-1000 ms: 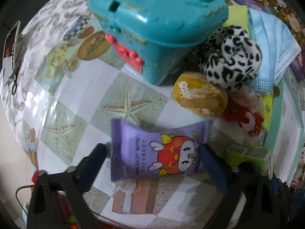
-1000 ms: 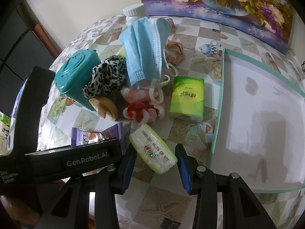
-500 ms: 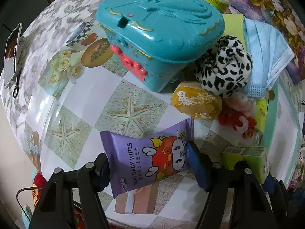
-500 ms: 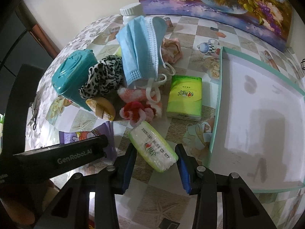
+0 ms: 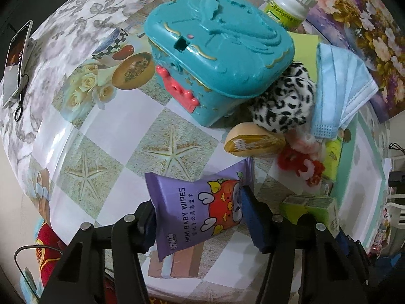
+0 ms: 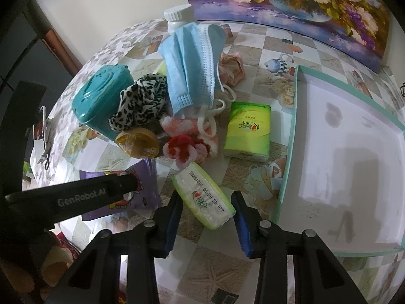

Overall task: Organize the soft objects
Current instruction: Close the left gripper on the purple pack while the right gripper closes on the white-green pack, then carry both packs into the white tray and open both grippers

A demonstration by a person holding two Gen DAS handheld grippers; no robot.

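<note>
My left gripper (image 5: 200, 215) is shut on a purple pack of baby wipes (image 5: 197, 215) and holds it lifted and tilted over the table. The pack also shows in the right wrist view (image 6: 121, 197), behind the left gripper's arm. My right gripper (image 6: 206, 210) is open around a small green-edged tissue pack (image 6: 202, 198) that lies on the table between its fingers. A blue face mask (image 6: 192, 68), a leopard scrunchie (image 6: 141, 103), a red and pink fluffy scrunchie (image 6: 189, 147) and a green tissue pack (image 6: 248, 131) lie in a pile behind.
A teal plastic box (image 5: 217, 50) stands at the back left with a white pill bottle (image 5: 291, 2) behind it. A yellow round pack (image 5: 253, 139) leans by the scrunchie. A white tray with a teal rim (image 6: 291, 152) lies on the right. A phone (image 5: 15, 58) rests at the table's left edge.
My left gripper has closed on the wipes pack and lifted it, tilting it. My right gripper has stayed open around the small tissue pack.
</note>
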